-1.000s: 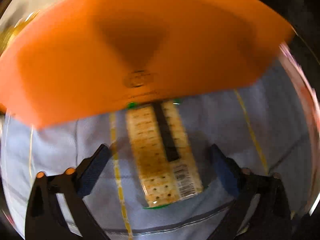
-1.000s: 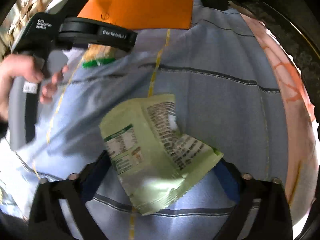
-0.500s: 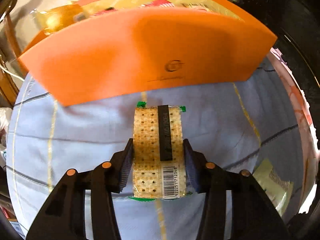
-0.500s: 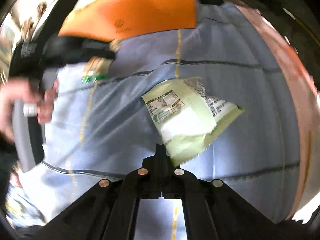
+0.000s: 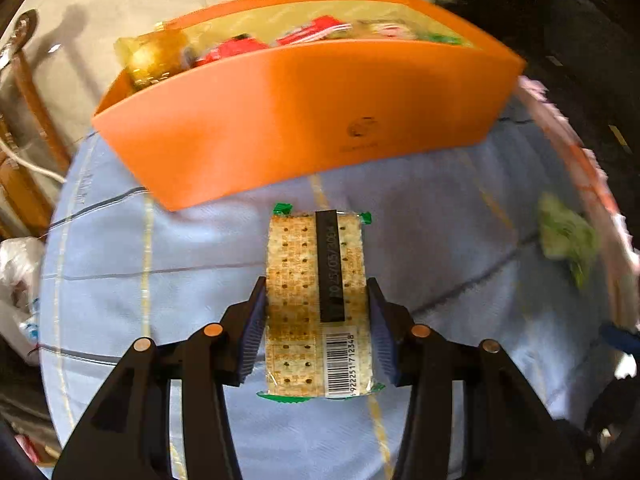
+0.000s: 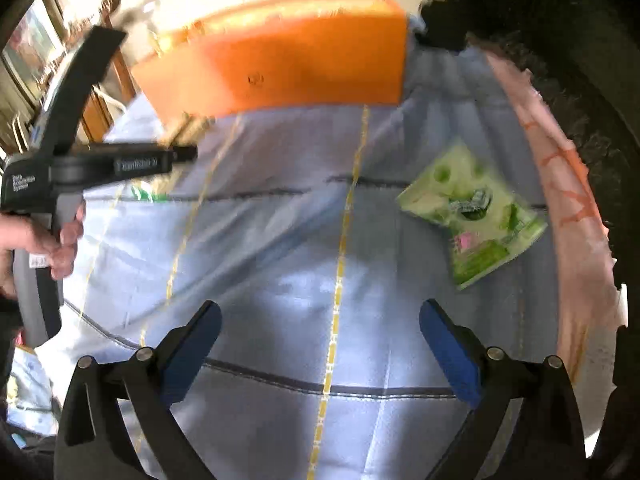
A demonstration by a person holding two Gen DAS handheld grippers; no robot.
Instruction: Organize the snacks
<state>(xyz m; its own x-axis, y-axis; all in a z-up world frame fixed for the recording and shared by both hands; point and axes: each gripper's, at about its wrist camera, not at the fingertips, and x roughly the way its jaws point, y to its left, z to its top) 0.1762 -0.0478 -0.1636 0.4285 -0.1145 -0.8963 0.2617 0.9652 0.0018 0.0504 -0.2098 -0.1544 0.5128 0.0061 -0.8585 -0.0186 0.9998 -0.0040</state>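
Since 0.5 s ago right gripper [image 6: 320, 344] released green pouch [image 6: 472, 216], now lying on blue checked cloth [image 6: 280, 260], jaws wide; left gripper [image 5: 316, 332] clamps cracker pack [image 5: 316, 304] before orange box [image 5: 304, 120] holding several snacks; two remain; pale floor beyond.

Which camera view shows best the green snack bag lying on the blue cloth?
The right wrist view shows it best: the light green foil snack bag lies flat on the blue checked cloth, whole and printed side up. In the left wrist view it is only a blurred green patch near the right edge.
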